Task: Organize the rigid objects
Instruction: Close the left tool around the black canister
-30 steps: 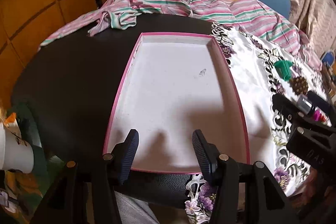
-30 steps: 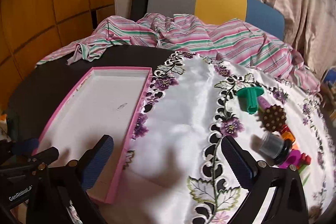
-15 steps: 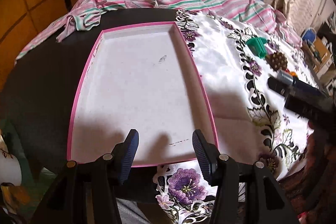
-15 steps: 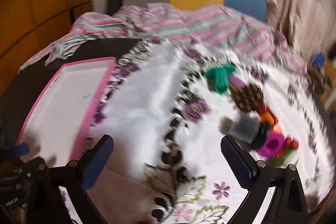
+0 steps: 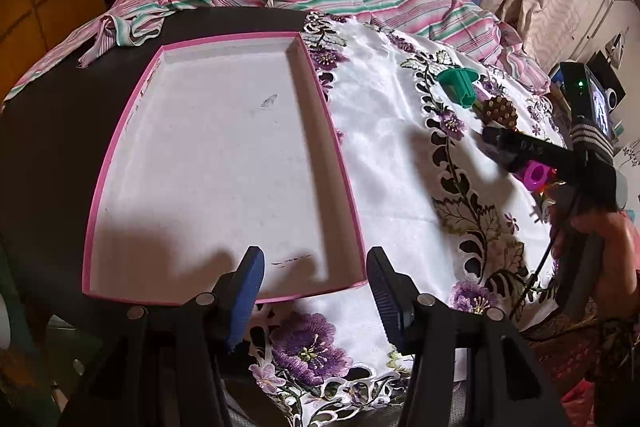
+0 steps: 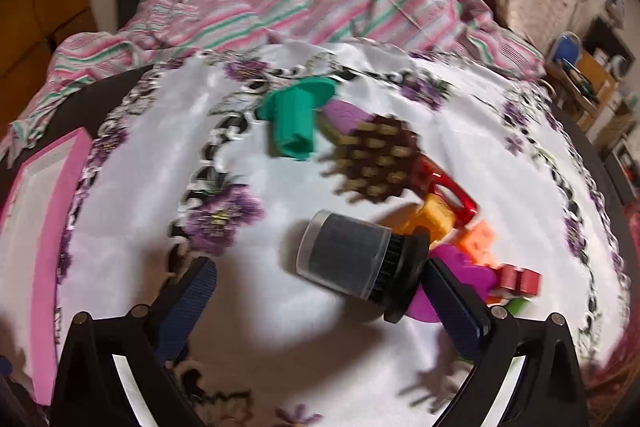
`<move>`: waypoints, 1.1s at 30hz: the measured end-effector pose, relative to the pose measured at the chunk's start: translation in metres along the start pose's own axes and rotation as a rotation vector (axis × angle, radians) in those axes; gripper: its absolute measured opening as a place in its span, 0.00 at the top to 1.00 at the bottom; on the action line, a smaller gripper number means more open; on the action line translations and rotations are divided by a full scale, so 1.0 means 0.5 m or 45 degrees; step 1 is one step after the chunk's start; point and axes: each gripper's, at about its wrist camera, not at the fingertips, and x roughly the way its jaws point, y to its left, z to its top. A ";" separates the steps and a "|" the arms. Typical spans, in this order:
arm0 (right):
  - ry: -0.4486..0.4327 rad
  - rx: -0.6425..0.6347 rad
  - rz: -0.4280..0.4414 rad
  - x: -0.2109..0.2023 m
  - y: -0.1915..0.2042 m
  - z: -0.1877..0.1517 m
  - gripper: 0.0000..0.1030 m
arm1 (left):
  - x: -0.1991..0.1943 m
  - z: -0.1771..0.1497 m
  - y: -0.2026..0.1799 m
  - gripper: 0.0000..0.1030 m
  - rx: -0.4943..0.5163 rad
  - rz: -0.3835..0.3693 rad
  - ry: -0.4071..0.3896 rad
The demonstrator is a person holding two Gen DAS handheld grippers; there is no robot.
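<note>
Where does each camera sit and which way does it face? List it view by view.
Left wrist: on the left gripper, angled down at the empty pink tray; the right gripper and a hand show.
Right wrist: on the right gripper, angled down at the toy pile, nearest the grey cylinder.
Shared: tray, green piece, embroidered cloth.

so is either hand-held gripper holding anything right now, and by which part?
Nothing held. The left hand-held gripper is open over the pink-rimmed white tray; the right hand-held gripper is open around the grey cylindrical filter with black base, not touching.
</note>
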 end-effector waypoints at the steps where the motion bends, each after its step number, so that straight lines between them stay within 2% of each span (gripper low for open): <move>1: -0.005 -0.023 0.065 -0.005 0.014 -0.002 0.00 | -0.001 0.000 -0.001 0.48 -0.003 -0.003 -0.005; 2: -0.004 -0.043 0.169 -0.010 0.029 -0.004 0.00 | -0.001 0.002 0.000 0.48 -0.006 -0.011 -0.008; 4: 0.011 -0.043 0.303 -0.014 0.043 -0.008 0.01 | -0.004 0.002 -0.003 0.48 -0.011 -0.014 -0.023; 6: 0.003 -0.025 0.385 -0.025 0.044 -0.009 0.01 | -0.007 0.003 -0.005 0.48 -0.008 -0.009 -0.033; 8: -0.049 0.016 0.386 -0.042 0.027 -0.007 0.01 | -0.008 0.002 -0.008 0.48 -0.005 -0.010 -0.036; 11: -0.156 0.180 0.319 -0.070 -0.034 0.001 0.01 | -0.007 0.005 -0.012 0.48 -0.014 -0.048 -0.031; 14: -0.232 0.359 0.152 -0.090 -0.107 -0.003 0.01 | -0.003 0.010 -0.022 0.48 -0.020 -0.086 -0.026; 17: -0.254 0.495 0.015 -0.096 -0.163 -0.002 0.02 | 0.007 0.025 -0.045 0.48 -0.009 -0.122 -0.013; 21: -0.245 0.635 -0.071 -0.098 -0.214 -0.005 0.03 | 0.024 0.055 -0.100 0.47 0.040 -0.183 -0.002; 24: -0.240 0.674 -0.155 -0.099 -0.226 -0.006 0.03 | 0.050 0.091 -0.160 0.47 0.066 -0.256 0.018; 27: -0.241 0.747 -0.158 -0.101 -0.252 -0.014 0.03 | 0.081 0.127 -0.202 0.47 0.019 -0.399 0.045; 29: -0.258 0.798 -0.166 -0.105 -0.267 -0.017 0.03 | 0.114 0.152 -0.228 0.47 -0.062 -0.498 0.090; 33: -0.287 0.833 -0.202 -0.117 -0.277 -0.025 0.03 | 0.171 0.198 -0.284 0.47 -0.118 -0.537 0.139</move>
